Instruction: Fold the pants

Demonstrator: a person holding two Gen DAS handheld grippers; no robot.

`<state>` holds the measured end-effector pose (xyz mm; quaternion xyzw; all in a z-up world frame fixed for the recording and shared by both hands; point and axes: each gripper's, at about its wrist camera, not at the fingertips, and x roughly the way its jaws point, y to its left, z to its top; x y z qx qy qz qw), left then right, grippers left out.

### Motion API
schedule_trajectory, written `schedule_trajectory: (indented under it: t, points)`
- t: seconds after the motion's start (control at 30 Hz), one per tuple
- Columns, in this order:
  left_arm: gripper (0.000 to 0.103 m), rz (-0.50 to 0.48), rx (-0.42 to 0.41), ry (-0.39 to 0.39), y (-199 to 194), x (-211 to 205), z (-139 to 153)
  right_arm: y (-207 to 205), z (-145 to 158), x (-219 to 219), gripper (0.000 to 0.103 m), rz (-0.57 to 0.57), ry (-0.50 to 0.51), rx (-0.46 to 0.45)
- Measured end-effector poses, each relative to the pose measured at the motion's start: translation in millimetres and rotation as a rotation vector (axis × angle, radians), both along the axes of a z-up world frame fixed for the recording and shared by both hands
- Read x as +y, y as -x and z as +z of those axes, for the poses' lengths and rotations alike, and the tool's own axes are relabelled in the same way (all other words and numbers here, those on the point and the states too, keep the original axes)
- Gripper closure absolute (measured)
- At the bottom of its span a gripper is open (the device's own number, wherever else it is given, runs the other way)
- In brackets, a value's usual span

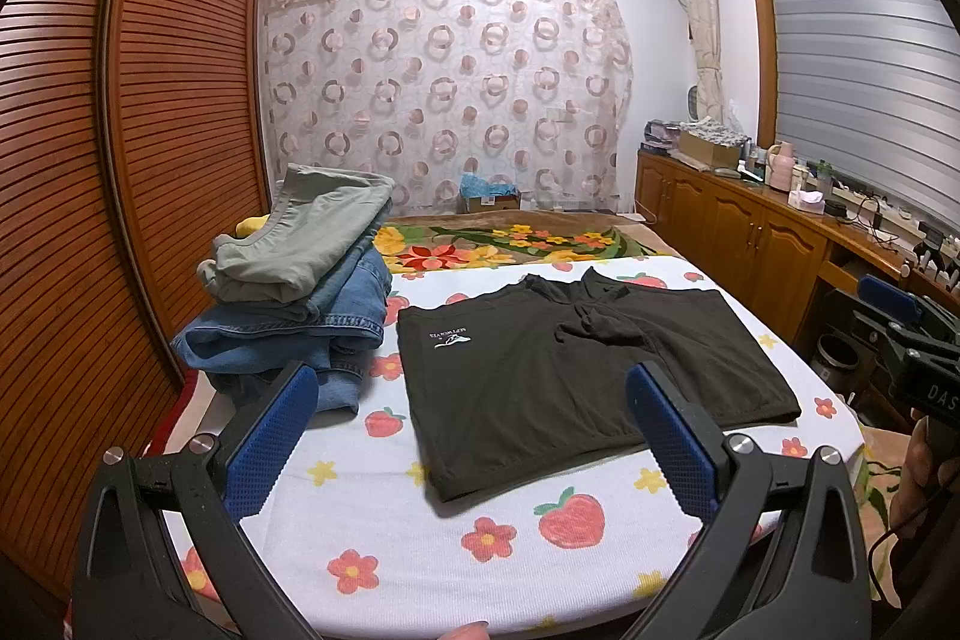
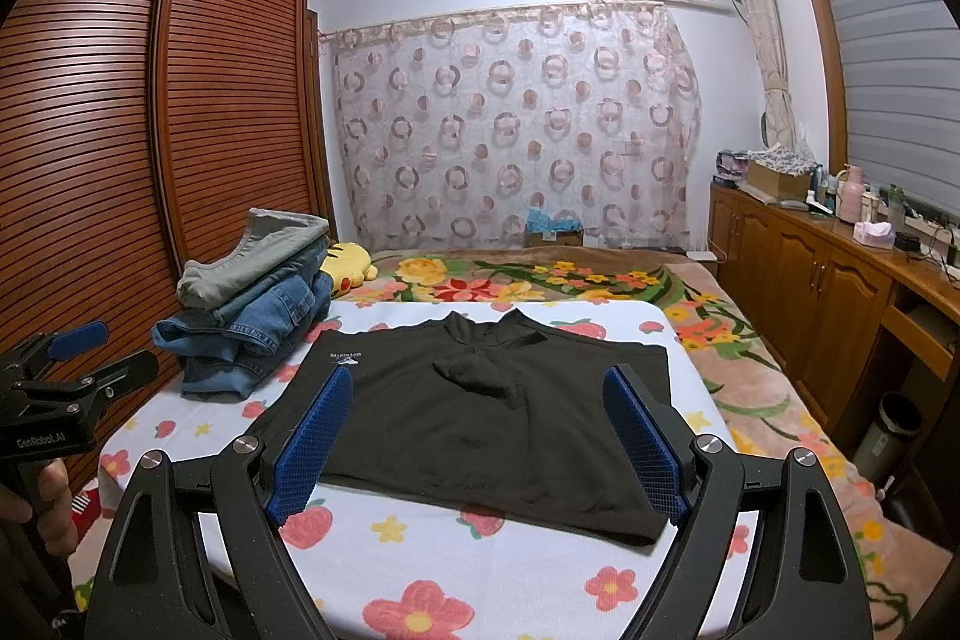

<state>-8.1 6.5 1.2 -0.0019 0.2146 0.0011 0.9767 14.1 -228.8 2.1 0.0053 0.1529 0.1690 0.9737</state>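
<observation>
Both the left gripper (image 1: 474, 436) and the right gripper (image 2: 477, 439) hover spread wide, holding nothing, just near of the black shorts (image 1: 576, 370). These lie flat on the strawberry-print bed sheet (image 1: 420, 538), long axis left-right, waistband far. Far left sits a stack of folded jeans (image 1: 288, 334).

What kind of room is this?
Most likely a bedroom: a bed under a floral blanket, a big slatted wooden wardrobe, and black shorts laid out beside a stack of folded pants.
</observation>
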Motion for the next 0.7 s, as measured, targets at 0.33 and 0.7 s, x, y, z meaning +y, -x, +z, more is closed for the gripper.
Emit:
schedule_trajectory:
  t: [0.33, 0.7]
  points:
    - [0.0, 0.001, 0.0, -0.001, 1, 0, 0, 0, 0, 0, 0.016, 0.0, 0.003, 0.001]
    - [0.0, -0.004, 0.052, -0.007, -9, 4, 5, -5, -4, 2, 0.016, 0.033, 0.015, 0.032]
